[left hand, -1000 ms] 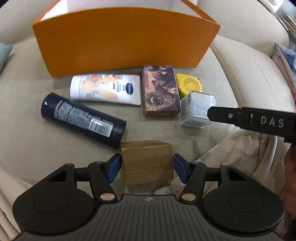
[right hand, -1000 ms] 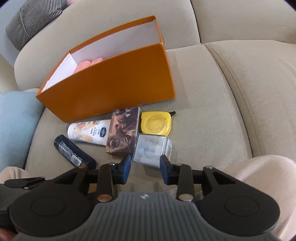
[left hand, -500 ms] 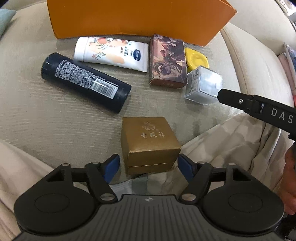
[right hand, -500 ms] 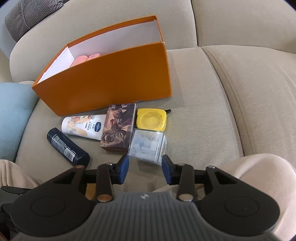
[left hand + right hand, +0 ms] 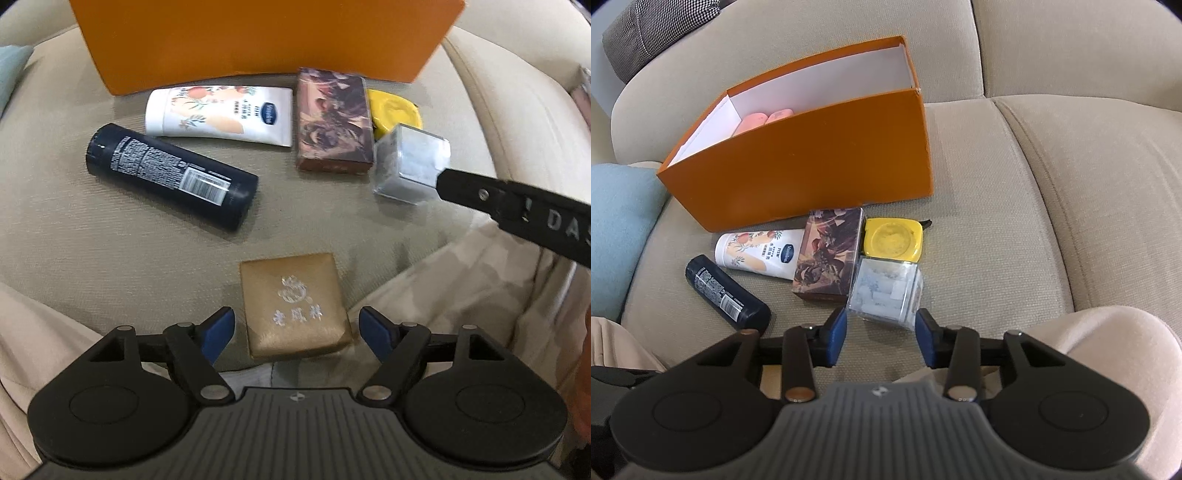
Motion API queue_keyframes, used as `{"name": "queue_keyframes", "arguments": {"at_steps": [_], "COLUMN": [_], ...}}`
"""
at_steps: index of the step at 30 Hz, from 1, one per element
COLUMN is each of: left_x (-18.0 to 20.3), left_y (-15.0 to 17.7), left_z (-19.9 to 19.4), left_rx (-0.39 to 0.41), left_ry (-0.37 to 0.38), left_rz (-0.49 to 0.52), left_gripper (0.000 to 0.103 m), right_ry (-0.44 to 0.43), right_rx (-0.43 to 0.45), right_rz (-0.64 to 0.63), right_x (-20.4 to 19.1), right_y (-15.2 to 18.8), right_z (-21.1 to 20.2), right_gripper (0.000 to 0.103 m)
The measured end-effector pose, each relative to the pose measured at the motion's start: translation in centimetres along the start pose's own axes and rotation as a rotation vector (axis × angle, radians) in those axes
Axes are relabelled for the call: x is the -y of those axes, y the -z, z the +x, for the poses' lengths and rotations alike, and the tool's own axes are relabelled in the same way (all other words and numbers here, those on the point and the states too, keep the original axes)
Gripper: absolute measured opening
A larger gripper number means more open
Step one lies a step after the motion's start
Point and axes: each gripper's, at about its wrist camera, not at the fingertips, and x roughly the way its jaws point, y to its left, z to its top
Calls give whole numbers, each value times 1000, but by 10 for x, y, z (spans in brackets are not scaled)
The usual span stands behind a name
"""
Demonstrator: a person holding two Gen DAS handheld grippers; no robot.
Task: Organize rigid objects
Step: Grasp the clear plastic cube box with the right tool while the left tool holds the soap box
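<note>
A gold box (image 5: 295, 306) lies at the sofa seat's front edge between the fingers of my left gripper (image 5: 297, 321). Its jaws are opening and the pads stand clear of the box's sides. My right gripper (image 5: 881, 317) is open, its tips just short of a clear plastic box (image 5: 882, 291); one of its fingers (image 5: 517, 210) reaches in beside that box. Behind lie a yellow tape measure (image 5: 892, 238), a brown patterned box (image 5: 827, 254), a white lotion tube (image 5: 757, 251) and a dark bottle (image 5: 726, 291). The orange box (image 5: 812, 166) stands at the back with pink items (image 5: 764, 118) inside.
A person's legs in beige trousers (image 5: 1108, 332) flank the grippers at the front. A light blue cushion (image 5: 617, 221) lies at the left and a checked cushion (image 5: 657, 26) at the back left. The sofa's seam (image 5: 1034, 206) runs to the right of the objects.
My left gripper let go of the gold box, its jaws spread wide, and it tipped further downward. The right jaws widened a little near the clear box.
</note>
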Motion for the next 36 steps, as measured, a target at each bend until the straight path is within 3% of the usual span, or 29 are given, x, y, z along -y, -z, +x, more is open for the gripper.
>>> {"name": "queue_keyframes", "arguments": {"at_steps": [3, 8, 15, 19, 28, 36], "left_x": [-1, -4, -10, -8, -8, -5], "left_y": [-5, -11, -12, -12, -3, 3], "left_z": [1, 4, 6, 5, -1, -25], "left_rx": [-6, -26, -52, -51, -29, 41], "left_ry": [-2, -2, 27, 40, 53, 76], "left_rz": [-22, -43, -52, -59, -50, -40], "left_gripper": [89, 75, 69, 69, 69, 69], "right_ry": [-7, -18, 6, 30, 25, 32], "right_rx": [-6, -30, -97, -118, -134, -99], "right_rz": [12, 38, 82, 87, 107, 78], "right_x": [1, -2, -2, 0, 4, -2], "right_y": [-2, -12, -24, -28, -30, -25], "right_z": [2, 13, 41, 50, 54, 37], "right_gripper": [46, 61, 59, 50, 51, 50]}}
